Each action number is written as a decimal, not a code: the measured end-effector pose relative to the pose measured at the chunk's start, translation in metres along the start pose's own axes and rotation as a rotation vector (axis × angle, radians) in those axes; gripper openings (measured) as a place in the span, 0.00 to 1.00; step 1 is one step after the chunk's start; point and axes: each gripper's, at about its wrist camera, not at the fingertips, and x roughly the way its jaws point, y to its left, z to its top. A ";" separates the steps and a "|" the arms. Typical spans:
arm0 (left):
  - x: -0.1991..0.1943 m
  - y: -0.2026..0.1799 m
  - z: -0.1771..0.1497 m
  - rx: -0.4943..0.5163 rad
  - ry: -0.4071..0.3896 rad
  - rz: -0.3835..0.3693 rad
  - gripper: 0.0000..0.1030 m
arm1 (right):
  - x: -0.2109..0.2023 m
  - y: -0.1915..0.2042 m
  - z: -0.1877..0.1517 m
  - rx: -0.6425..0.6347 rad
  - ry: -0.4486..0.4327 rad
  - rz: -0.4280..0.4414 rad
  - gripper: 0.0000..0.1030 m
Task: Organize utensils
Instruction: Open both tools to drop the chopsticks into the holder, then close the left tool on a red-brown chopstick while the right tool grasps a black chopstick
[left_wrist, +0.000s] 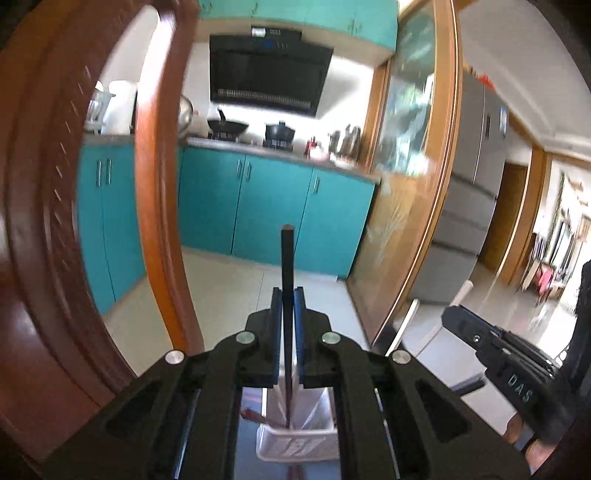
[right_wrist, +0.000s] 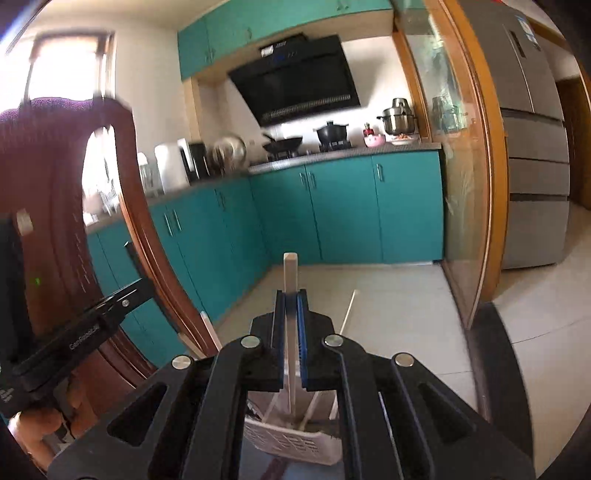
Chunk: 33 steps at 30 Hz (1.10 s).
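My left gripper (left_wrist: 287, 295) is shut on a black chopstick (left_wrist: 287, 266) held upright; its lower end reaches down into a white slotted utensil basket (left_wrist: 295, 443) below the jaws. My right gripper (right_wrist: 291, 297) is shut on a pale wooden chopstick (right_wrist: 290, 273), also upright over the white basket (right_wrist: 291, 443), which holds other pale sticks. The right gripper shows at the right in the left wrist view (left_wrist: 491, 354). The left gripper's body shows at the left in the right wrist view (right_wrist: 74, 339).
A dark wooden chair back (left_wrist: 33, 221) curves on the left. Teal kitchen cabinets (right_wrist: 332, 206), a stove with pans and a black hood lie ahead. A glass sliding door (right_wrist: 454, 184) and grey fridge (right_wrist: 535, 147) stand to the right. The floor is pale tile.
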 end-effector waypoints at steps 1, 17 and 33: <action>0.006 -0.001 -0.003 0.010 0.012 0.003 0.07 | 0.005 0.004 -0.005 -0.019 0.019 -0.011 0.07; -0.068 0.011 -0.067 0.168 0.041 0.080 0.20 | -0.072 0.028 -0.065 -0.061 0.163 0.070 0.40; -0.027 0.056 -0.127 0.119 0.261 0.174 0.29 | 0.085 0.035 -0.219 -0.080 0.672 -0.110 0.12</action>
